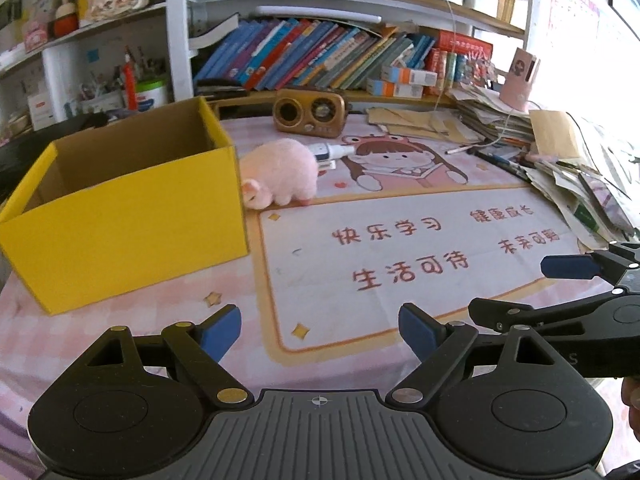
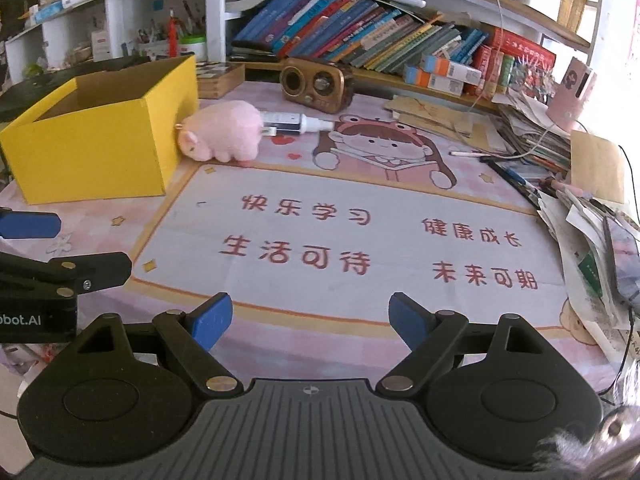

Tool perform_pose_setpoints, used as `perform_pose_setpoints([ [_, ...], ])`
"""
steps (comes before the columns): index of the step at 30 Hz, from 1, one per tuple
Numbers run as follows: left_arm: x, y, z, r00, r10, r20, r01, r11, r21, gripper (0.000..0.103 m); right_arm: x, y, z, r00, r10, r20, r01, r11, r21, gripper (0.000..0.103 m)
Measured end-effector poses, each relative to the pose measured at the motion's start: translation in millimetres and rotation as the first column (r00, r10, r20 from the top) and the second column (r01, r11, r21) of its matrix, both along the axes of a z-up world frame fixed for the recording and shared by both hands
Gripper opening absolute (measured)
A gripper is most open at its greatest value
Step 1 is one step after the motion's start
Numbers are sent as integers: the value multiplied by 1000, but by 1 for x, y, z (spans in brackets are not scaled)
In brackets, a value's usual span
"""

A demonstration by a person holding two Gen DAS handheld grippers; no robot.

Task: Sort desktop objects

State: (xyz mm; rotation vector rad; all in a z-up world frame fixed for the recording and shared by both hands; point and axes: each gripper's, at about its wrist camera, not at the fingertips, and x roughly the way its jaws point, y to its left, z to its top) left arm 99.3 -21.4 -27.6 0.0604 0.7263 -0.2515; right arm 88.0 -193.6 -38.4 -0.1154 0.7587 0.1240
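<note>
I read this as the very start of the sort: nothing looks put away yet. The open yellow cardboard box stands at the left of the worktop, which is covered by a pink cartoon-printed mat, and as far as I can see into it from the left wrist view, its inside shows only bare brown walls; the floor of the box is hidden from me. The fluffy pink plush pig lies just beside the box's right-hand corner, its snout close against the wall, and a small white and blue bottle lies on its side right behind the pig. A brown retro-style radio sits further back near the books.

My left gripper hangs over the mat with its blue pads spread wide and nothing between them; my right gripper is likewise wide apart and empty. Both are well apart from the pig and the bottle.

So I judge everything is left to do: reach the loose items and drop each into the box
</note>
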Motion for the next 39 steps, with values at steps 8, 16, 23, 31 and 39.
perform_pose_setpoints([
  [8,22,-25,-3,999,-31,-12,31,1000,2,88,21,-24,-1,999,-30,-16,30,1000,0,85],
  [16,47,-47,-3,1000,-16,-12,16,1000,-3,88,49,-45,0,1000,-17,-23,17,1000,-11,85],
  [23,73,-64,-2,998,68,10,-68,998,0,88,85,-60,2,998,63,-9,-63,998,-17,85],
  [31,94,-81,0,988,147,49,-149,988,46,88,122,-79,2,993,119,1,-119,993,19,85],
  [39,123,-92,6,972,208,106,-219,970,105,88,156,-94,2,991,130,5,-130,989,75,85],
])
